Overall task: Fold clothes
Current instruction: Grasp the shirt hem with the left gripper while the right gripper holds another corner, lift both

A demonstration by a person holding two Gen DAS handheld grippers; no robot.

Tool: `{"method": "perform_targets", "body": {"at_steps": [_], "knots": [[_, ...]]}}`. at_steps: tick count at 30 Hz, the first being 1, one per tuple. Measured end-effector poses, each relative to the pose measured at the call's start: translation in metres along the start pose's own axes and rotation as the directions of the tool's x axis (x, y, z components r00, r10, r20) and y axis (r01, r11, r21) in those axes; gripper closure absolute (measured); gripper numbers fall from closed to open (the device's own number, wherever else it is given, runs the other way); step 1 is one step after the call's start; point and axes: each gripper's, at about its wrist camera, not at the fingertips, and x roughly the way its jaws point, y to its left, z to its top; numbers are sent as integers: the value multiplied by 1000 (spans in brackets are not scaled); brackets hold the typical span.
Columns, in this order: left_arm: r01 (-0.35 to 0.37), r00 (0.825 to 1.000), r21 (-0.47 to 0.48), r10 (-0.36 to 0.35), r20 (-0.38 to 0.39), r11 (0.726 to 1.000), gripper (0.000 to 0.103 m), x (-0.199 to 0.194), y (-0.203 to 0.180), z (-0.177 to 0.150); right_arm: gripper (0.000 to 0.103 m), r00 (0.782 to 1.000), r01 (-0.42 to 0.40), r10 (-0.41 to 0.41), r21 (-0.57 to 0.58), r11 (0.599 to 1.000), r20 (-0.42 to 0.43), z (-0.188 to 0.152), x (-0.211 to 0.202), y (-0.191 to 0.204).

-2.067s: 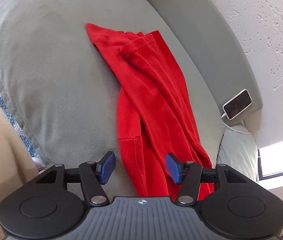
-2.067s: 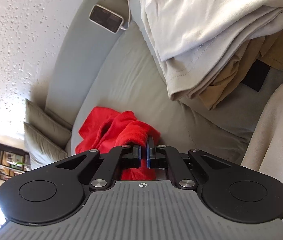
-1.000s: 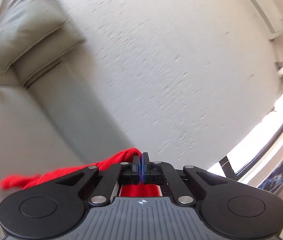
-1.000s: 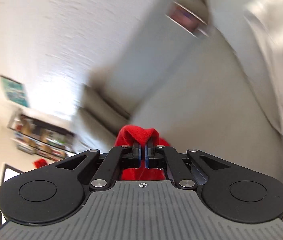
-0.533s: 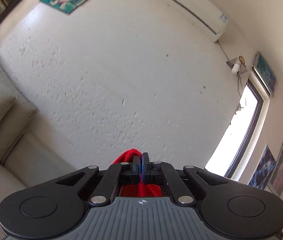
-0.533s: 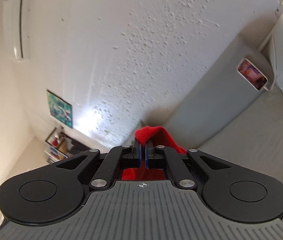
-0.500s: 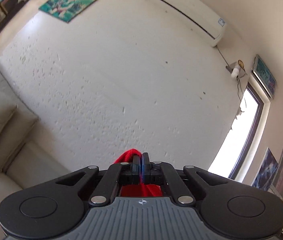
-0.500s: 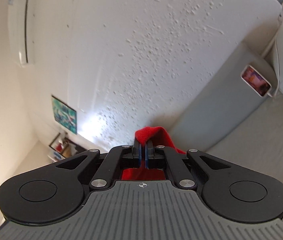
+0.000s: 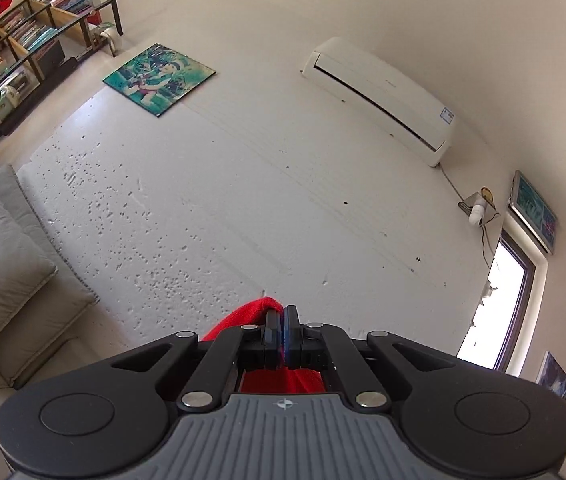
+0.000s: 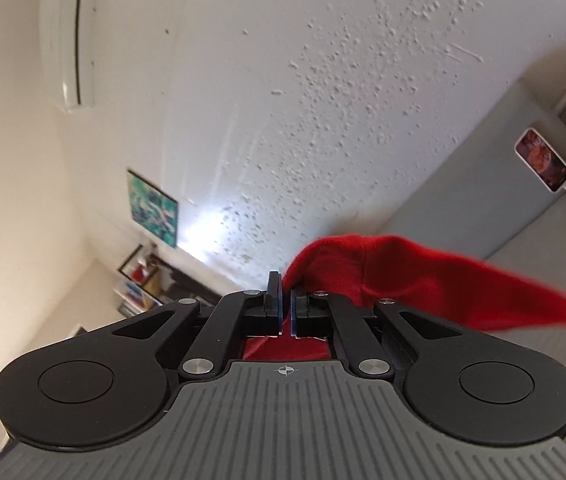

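Now both grippers point up at the wall. Left gripper (image 9: 281,312) jaws clamp the red garment (image 10: 403,280). Right gripper (image 10: 283,280) jaws nearly closed, also pinching it.

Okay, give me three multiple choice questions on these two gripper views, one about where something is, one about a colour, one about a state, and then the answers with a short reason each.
1. Where is the air conditioner?
A. high on the wall
B. on the sofa
C. on the floor

2. What colour is the cloth in the grippers?
A. white
B. red
C. blue

3. What state is the left gripper in?
A. wide open, holding nothing
B. shut on the cloth
C. out of view

Answers:
1. A, it is mounted up the wall, above the picture.
2. B, red fabric bulges past the tips of both grippers in both wrist views.
3. B, its jaws meet with red cloth showing beside and beneath them.
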Motion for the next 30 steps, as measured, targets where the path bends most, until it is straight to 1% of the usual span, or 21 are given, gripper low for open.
{"method": "perform_targets", "body": {"at_steps": [2,4,7,10,13,14,15,16,17,18,19,20,23,25,26,28,30], "knots": [[-3,1000,-7,3,-27,1000,103,-8,2,-1,100,1000,-10,11,-22,1000,17,-7,-11,4],[9,1000,28,-8,-27,1000,103,-18,2,-4,100,999,-14,17,-67,998,32,-12,-24,13],[25,999,51,-23,-32,998,103,-26,9,-8,99,998,-29,36,-142,989,48,-14,-42,29],[9,997,34,-6,-72,999,103,-17,25,-14,99,996,-38,54,-211,977,69,-10,-51,44],[-67,986,17,69,-150,998,103,17,53,-30,99,997,-3,21,-236,972,73,1,-30,41],[-100,978,15,101,-181,995,103,29,66,-38,99,998,27,-13,-233,972,61,6,-12,34],[-134,965,12,133,-224,991,103,48,83,-48,99,998,58,-48,-230,971,48,10,6,27],[-173,948,7,168,-269,985,103,70,103,-60,99,996,86,-77,-234,969,44,15,24,21],[-216,927,14,210,-312,976,103,93,124,-73,99,994,109,-99,-248,963,54,20,43,16],[-259,901,25,251,-353,965,103,116,145,-87,99,991,133,-121,-262,956,64,26,61,11],[-308,881,41,302,-364,950,103,138,157,-98,99,987,157,-142,-275,949,75,32,80,6],[-335,869,65,335,-364,940,103,154,162,-104,99,983,181,-163,-288,940,86,37,98,1],[-324,892,70,329,-311,943,103,191,164,-103,99,967,252,-224,-326,911,120,54,153,-13],[-268,931,48,272,-244,962,103,201,156,-84,99,954,298,-264,-349,889,144,65,190,-23],[-238,946,50,243,-213,970,103,199,150,-76,99,951,306,-264,-368,878,162,71,201,-20],[-181,969,67,190,-157,981,103,193,138,-64,99,958,274,-201,-442,854,206,80,194,9],[-159,977,101,171,-129,982,103,182,134,-66,99,963,242,-140,-518,820,228,80,181,27]]}}
